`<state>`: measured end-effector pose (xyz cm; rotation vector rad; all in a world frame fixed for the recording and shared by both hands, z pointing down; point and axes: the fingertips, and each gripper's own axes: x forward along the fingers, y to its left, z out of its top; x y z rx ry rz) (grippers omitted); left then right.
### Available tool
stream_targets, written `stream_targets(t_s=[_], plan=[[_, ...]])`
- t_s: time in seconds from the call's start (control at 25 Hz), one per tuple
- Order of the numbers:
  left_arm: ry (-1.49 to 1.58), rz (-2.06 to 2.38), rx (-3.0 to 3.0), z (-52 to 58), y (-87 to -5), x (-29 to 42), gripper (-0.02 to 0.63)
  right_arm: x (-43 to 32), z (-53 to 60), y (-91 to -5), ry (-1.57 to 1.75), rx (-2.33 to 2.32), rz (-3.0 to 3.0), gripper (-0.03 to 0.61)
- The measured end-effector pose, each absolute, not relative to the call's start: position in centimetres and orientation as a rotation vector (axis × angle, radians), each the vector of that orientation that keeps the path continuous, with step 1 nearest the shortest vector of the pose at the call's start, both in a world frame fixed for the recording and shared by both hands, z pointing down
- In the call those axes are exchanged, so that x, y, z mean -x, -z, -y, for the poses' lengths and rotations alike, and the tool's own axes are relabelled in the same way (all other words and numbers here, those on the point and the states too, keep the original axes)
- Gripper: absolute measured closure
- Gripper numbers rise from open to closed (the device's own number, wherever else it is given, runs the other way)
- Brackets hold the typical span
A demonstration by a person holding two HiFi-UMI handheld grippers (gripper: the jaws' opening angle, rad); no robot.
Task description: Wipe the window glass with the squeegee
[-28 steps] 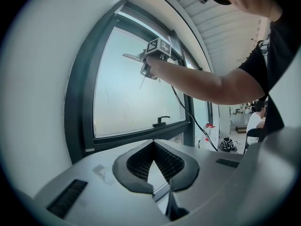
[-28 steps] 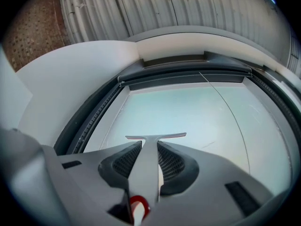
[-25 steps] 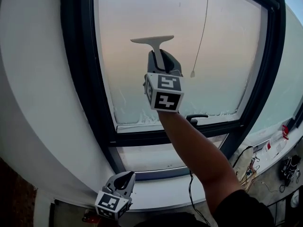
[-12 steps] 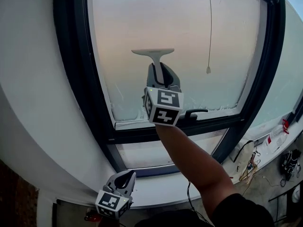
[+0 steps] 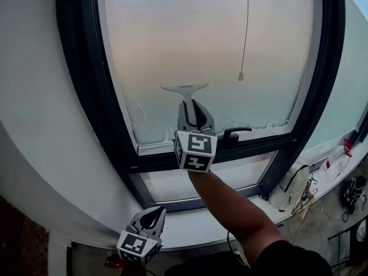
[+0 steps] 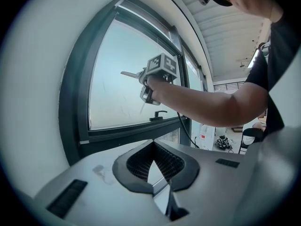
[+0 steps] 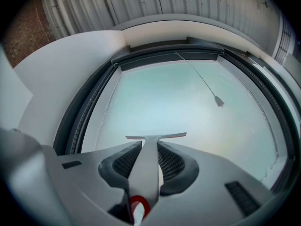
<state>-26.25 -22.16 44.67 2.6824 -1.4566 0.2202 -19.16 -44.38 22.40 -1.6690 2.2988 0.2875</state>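
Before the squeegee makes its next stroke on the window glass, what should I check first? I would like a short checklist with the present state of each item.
1. Grip: right gripper shut on the squeegee handle: ok.
2. Blade level: roughly horizontal in the head view: ok.
3. Blade pressed against the window glass: cannot tell.
4. Side clearance: hanging cord is apart from the blade, to its right: ok.
5. Lower clearance: window handle appears close beside the gripper: cannot tell.
6. Idle side: left gripper shut, empty, held low: ok.
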Motion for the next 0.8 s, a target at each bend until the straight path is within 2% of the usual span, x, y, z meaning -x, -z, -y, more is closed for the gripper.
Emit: stream_targets(t_s=[0.8], plan=[[-0.248, 1.424, -2.675, 21.7, -45.2, 25.1, 0.613, 16.7, 43.8, -38.9, 0.042, 1.798, -2.432, 0.486]])
